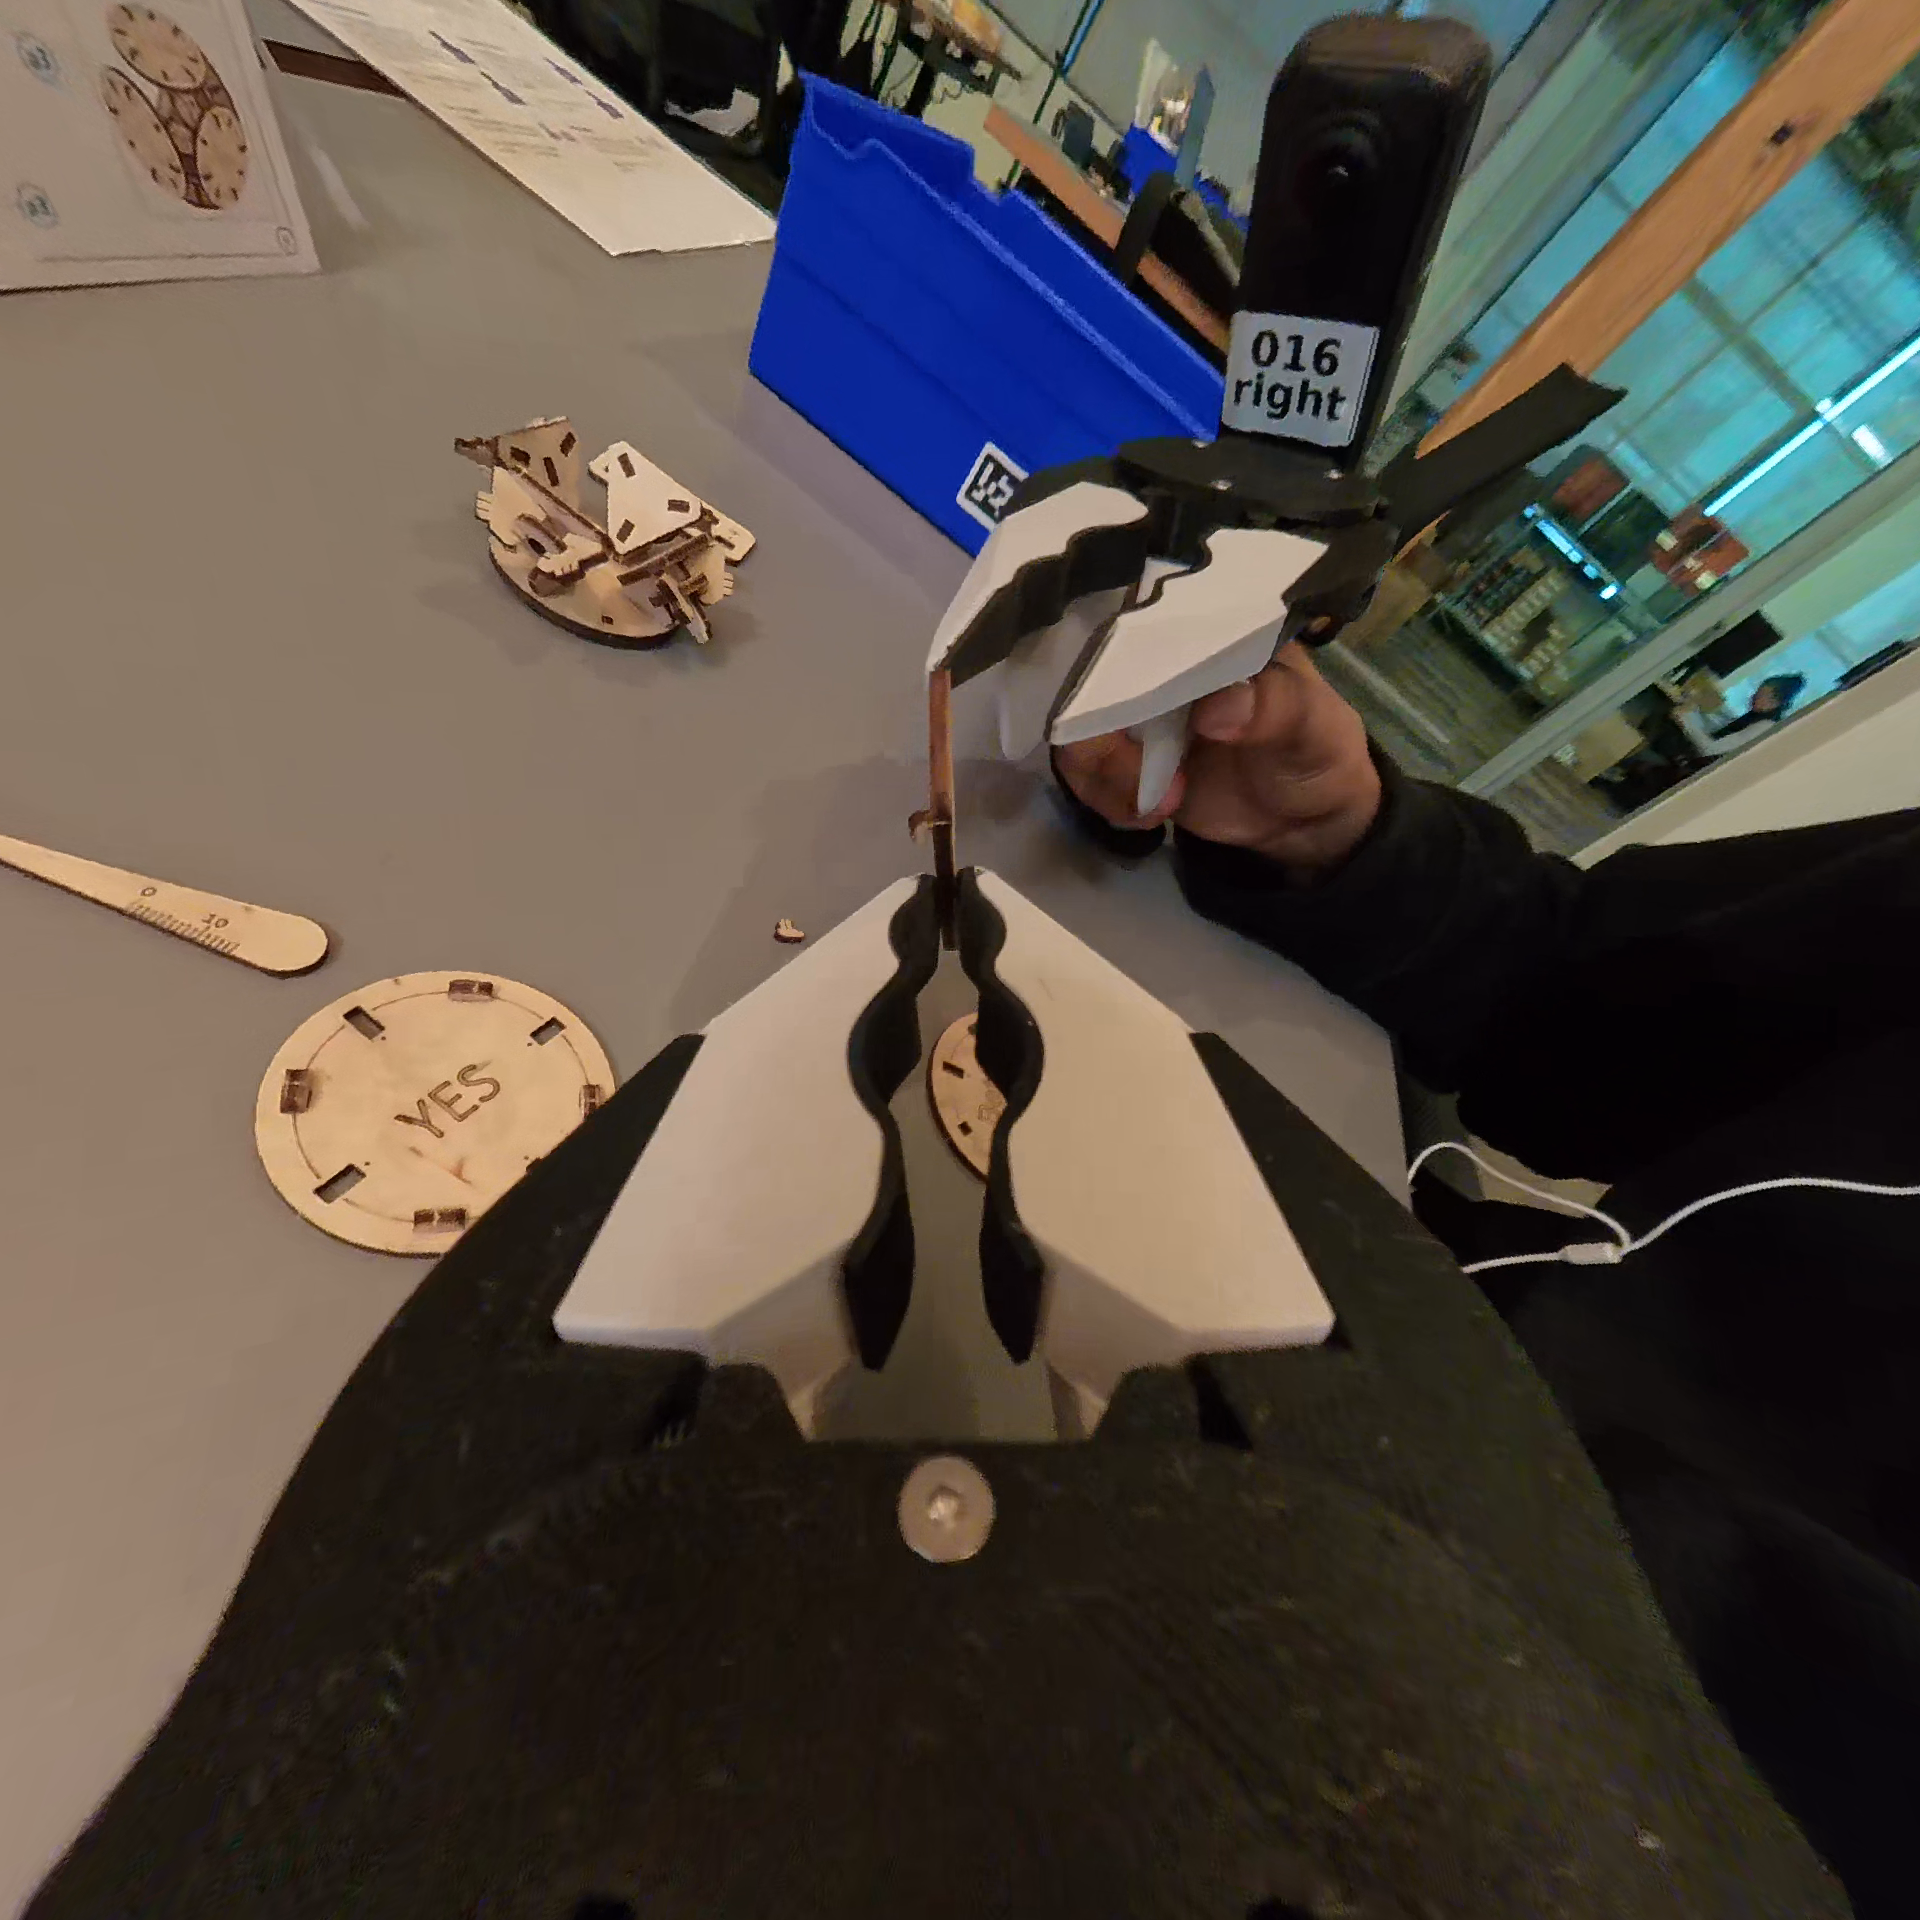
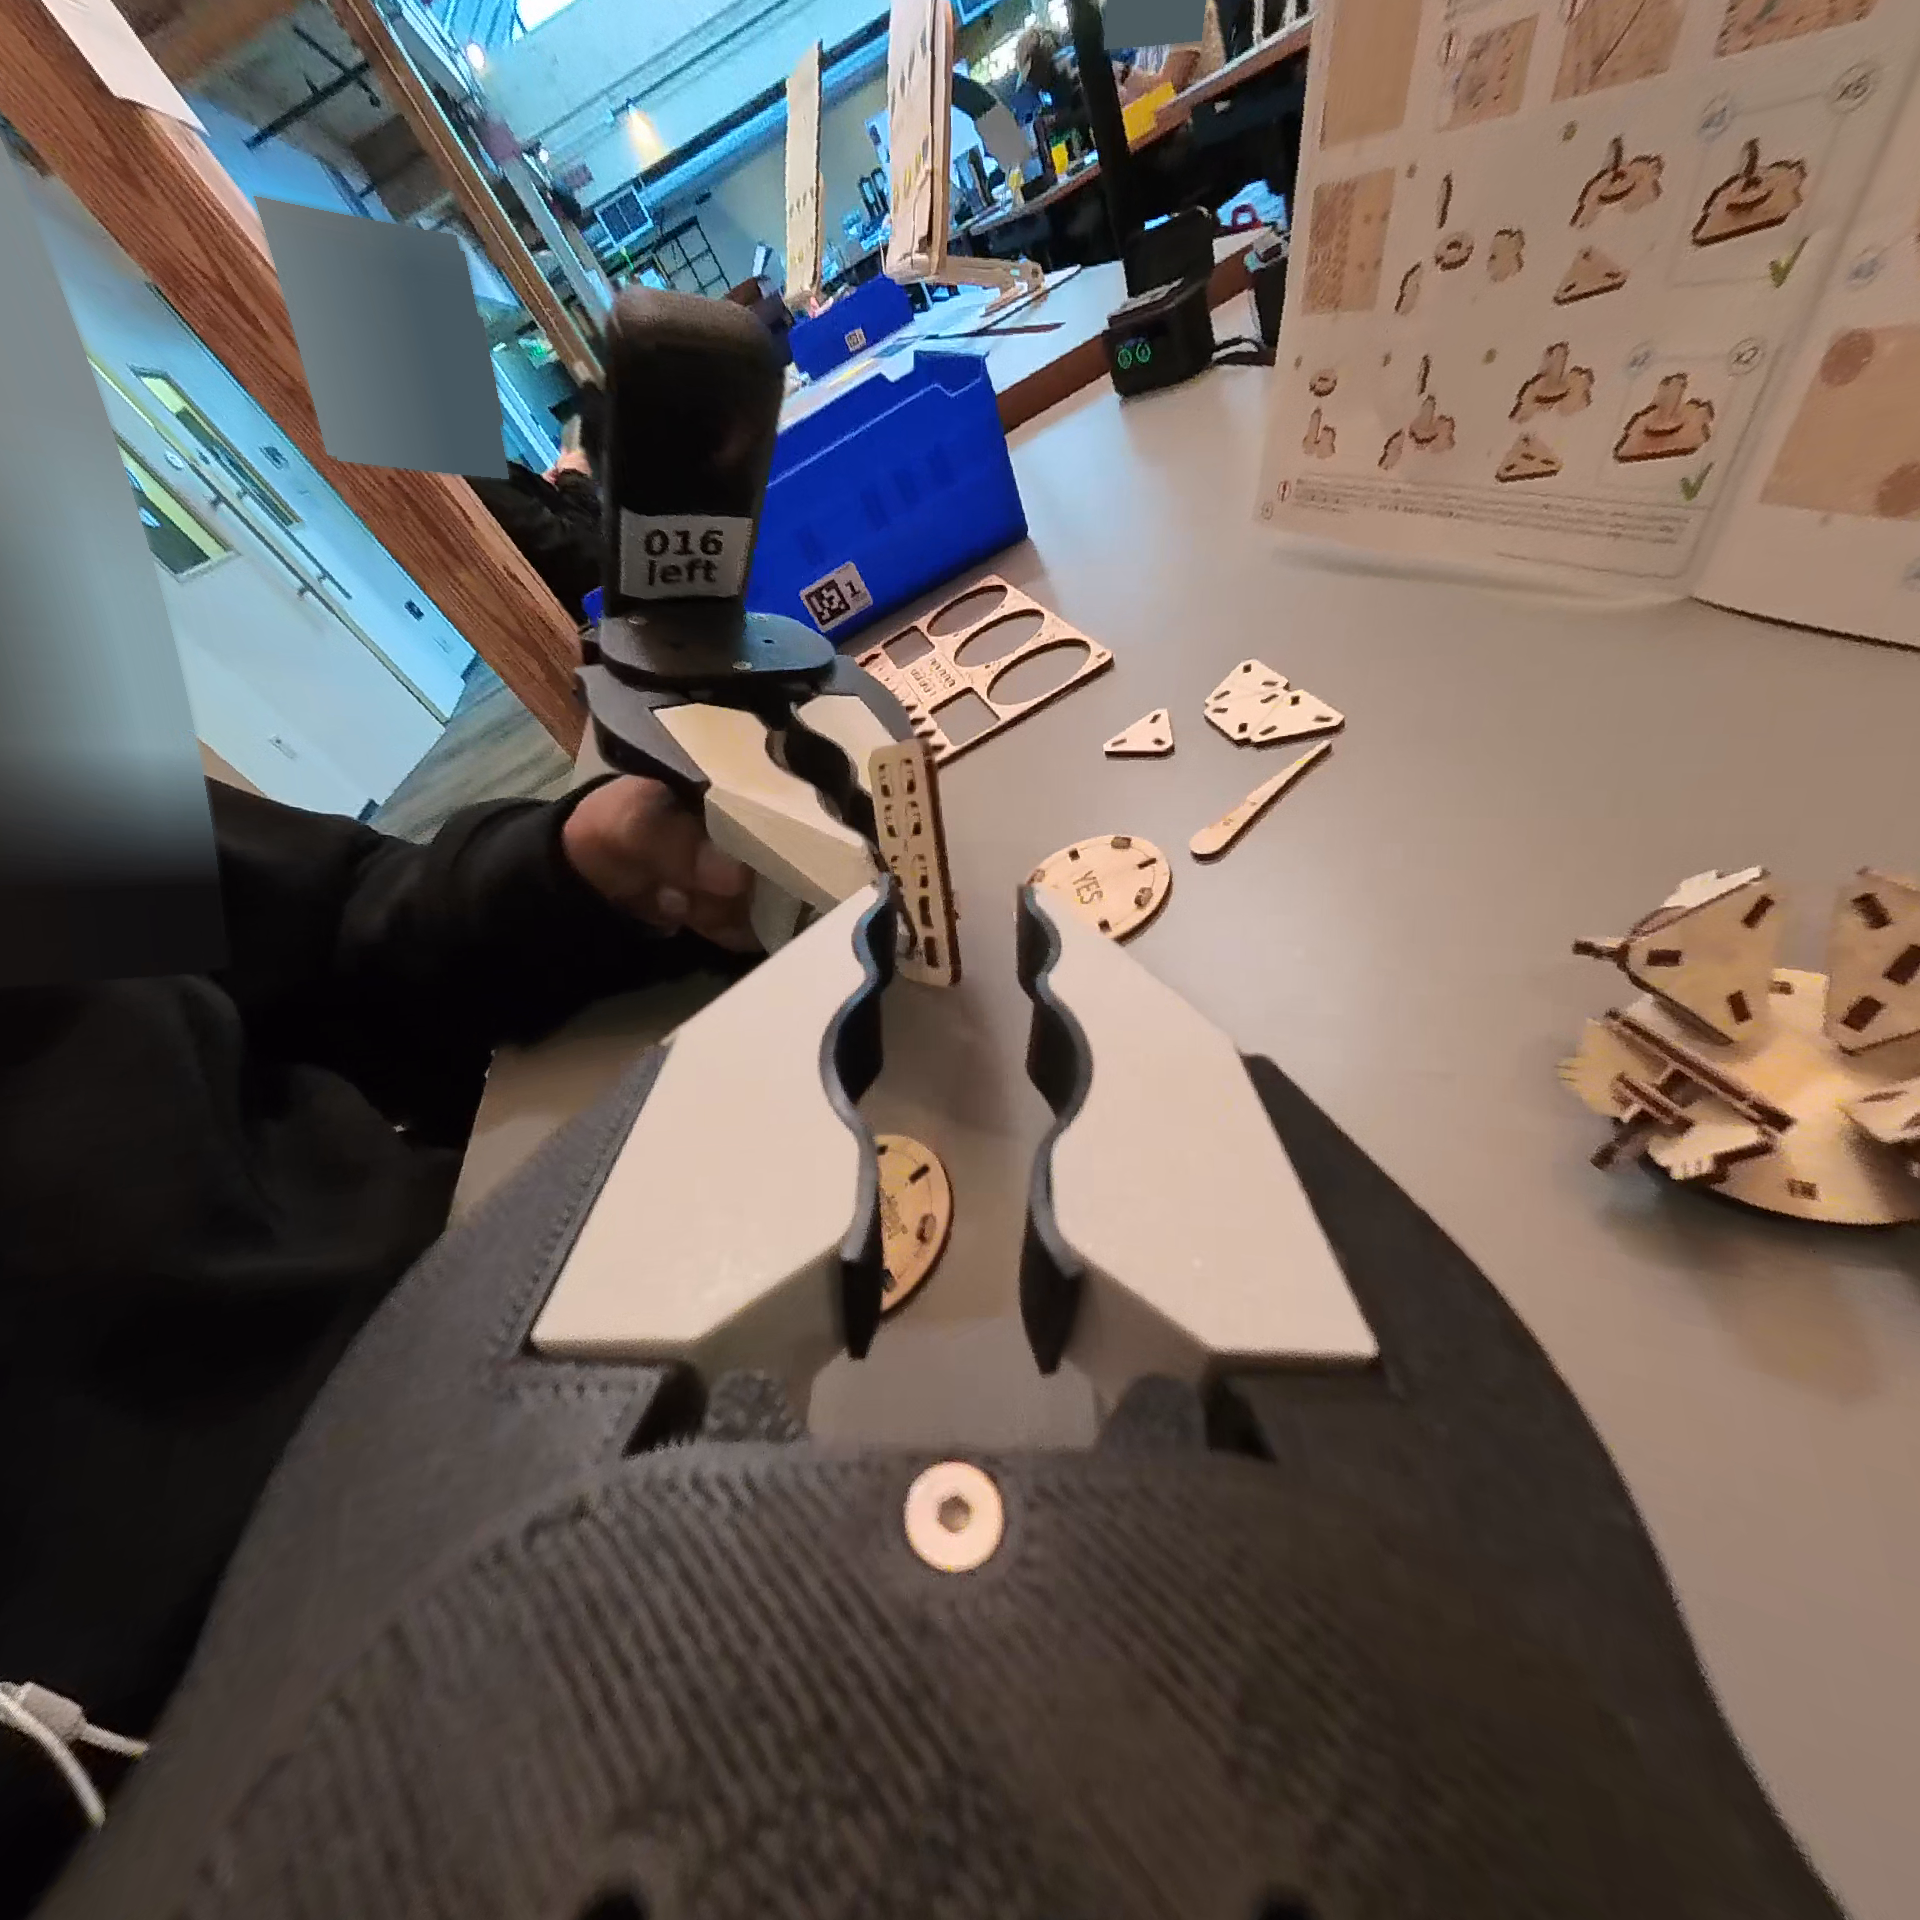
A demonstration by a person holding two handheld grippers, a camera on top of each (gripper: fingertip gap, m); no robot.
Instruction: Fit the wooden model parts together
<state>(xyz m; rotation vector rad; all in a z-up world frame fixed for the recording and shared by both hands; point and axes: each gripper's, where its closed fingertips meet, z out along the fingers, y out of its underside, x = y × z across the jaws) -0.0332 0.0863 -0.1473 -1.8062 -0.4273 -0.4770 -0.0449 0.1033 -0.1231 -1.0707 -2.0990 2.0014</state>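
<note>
Pinching slotted wooden strip [image 2: 914, 862] edge-on, left tongs [image 1: 948, 883] clenched, right tongs [image 2: 956, 914] released.

Right gripper [image 2: 956, 914] jaws apart – left gripper [image 2: 878, 831] clamps slotted wooden strip [image 2: 914, 862] just ahead.

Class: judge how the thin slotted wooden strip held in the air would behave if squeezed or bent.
The wooden strip looks thin and full of cut-outs, so probably light and easy to snap. It stays straight, gripped at one end by the left gripper, so likely stiff, not floppy.
</note>
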